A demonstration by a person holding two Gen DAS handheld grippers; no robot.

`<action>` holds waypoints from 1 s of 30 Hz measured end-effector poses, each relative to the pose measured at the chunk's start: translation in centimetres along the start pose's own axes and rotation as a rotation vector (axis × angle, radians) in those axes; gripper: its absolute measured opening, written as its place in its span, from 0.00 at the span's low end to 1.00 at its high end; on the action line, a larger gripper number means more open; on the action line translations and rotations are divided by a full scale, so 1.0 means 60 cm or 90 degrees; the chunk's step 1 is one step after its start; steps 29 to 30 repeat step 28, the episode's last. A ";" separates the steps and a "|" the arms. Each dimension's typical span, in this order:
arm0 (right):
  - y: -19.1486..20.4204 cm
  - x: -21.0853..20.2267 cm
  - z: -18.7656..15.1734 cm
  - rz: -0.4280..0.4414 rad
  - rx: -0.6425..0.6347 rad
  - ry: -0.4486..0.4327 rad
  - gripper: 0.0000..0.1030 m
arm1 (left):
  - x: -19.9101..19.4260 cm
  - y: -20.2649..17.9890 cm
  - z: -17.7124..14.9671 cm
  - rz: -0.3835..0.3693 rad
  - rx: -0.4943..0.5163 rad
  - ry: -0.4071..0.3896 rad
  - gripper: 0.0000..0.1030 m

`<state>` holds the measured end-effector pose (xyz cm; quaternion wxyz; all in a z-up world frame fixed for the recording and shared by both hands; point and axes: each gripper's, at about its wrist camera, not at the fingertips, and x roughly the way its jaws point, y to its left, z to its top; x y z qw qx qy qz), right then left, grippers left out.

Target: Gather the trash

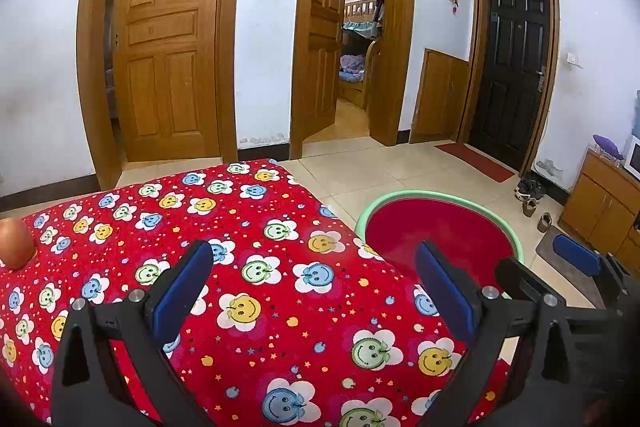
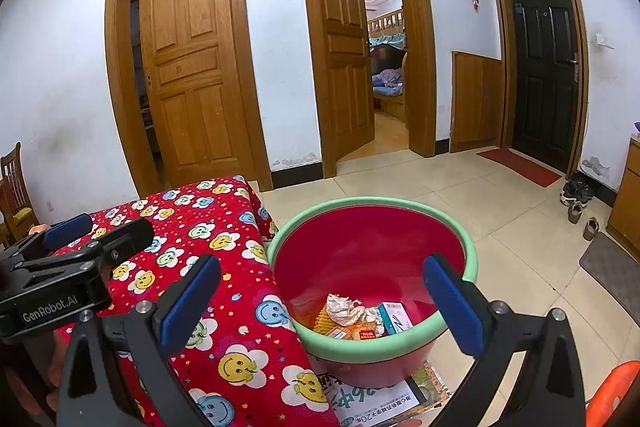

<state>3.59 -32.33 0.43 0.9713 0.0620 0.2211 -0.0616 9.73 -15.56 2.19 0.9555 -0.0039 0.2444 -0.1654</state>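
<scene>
We hold both grippers level, side by side: the left gripper (image 1: 314,279) gapes wide and empty, and the right gripper (image 2: 322,291) likewise, fingers spread.

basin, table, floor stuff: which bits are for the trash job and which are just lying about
Job: basin, crumpled paper, small box, orange wrappers, both open grippers.

Lying about: apple, shoes, red mat, calendar.

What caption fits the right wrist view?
Open right gripper above a red basin holding trash, beside a floral tablecloth.
</scene>
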 end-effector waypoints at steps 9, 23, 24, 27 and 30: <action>0.001 0.000 0.000 0.001 -0.001 -0.001 1.00 | -0.002 -0.001 0.000 0.004 0.002 -0.001 0.96; 0.001 0.003 0.000 -0.002 -0.005 0.000 1.00 | -0.002 -0.002 -0.001 0.009 0.005 -0.001 0.94; 0.001 0.003 0.000 -0.001 -0.004 0.001 1.00 | -0.001 -0.001 -0.001 0.009 0.004 0.001 0.94; 0.001 0.005 -0.001 0.000 -0.006 0.004 1.00 | 0.001 0.001 -0.002 0.009 0.002 0.004 0.94; 0.000 0.005 -0.001 0.000 -0.006 0.005 1.00 | 0.001 0.001 -0.002 0.009 0.001 0.005 0.94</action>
